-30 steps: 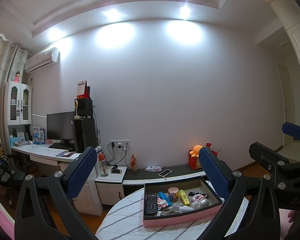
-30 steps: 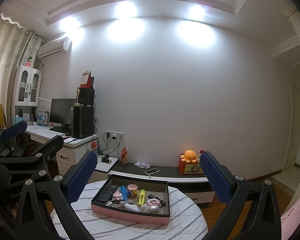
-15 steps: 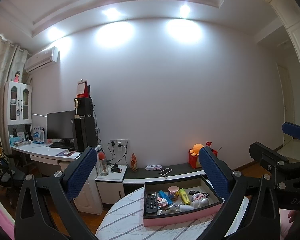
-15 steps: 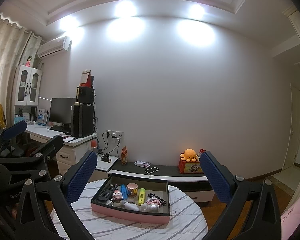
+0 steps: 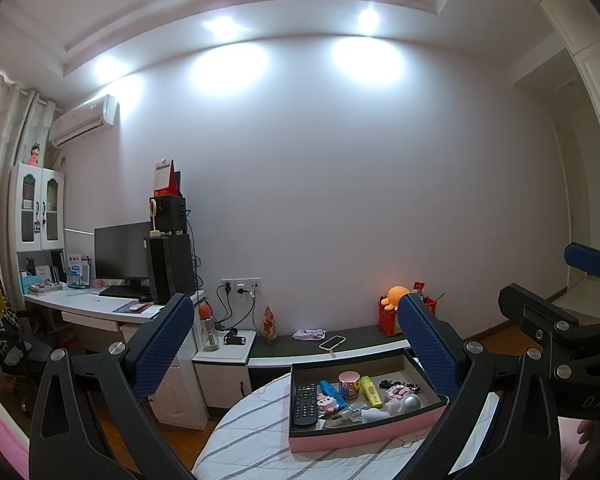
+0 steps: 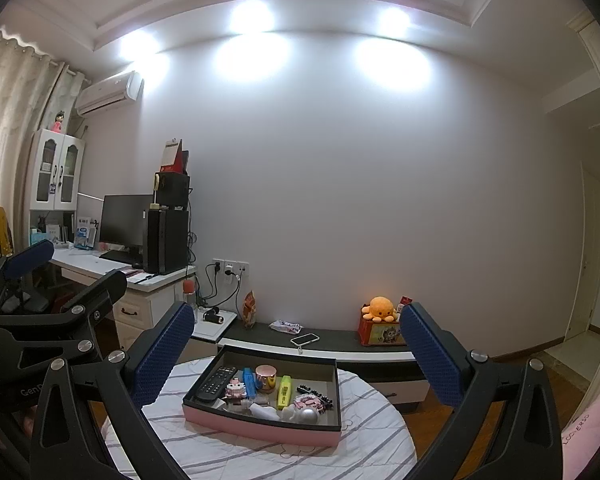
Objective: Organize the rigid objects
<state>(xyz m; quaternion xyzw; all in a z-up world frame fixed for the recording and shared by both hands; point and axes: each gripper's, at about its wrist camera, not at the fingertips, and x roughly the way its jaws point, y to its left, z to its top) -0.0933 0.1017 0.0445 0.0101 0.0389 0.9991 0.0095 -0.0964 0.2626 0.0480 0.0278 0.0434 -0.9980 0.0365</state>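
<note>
Both the left gripper (image 5: 296, 344) and the right gripper (image 6: 296, 348) hang with jaws spread wide, gripping nothing and well short of the pink tray (image 6: 260, 426). In that tray on the round striped table (image 6: 236, 456) lie a black remote (image 6: 216, 383), a rose-gold cup (image 6: 265, 378) and a yellow highlighter (image 6: 285, 391).

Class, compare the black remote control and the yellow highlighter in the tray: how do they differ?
The remote control is black, flat and wide; the highlighter is bright yellow and slimmer. The remote control lies at the tray's left end, the highlighter nearer the middle. Both lie flat, lengthwise front to back.
</note>
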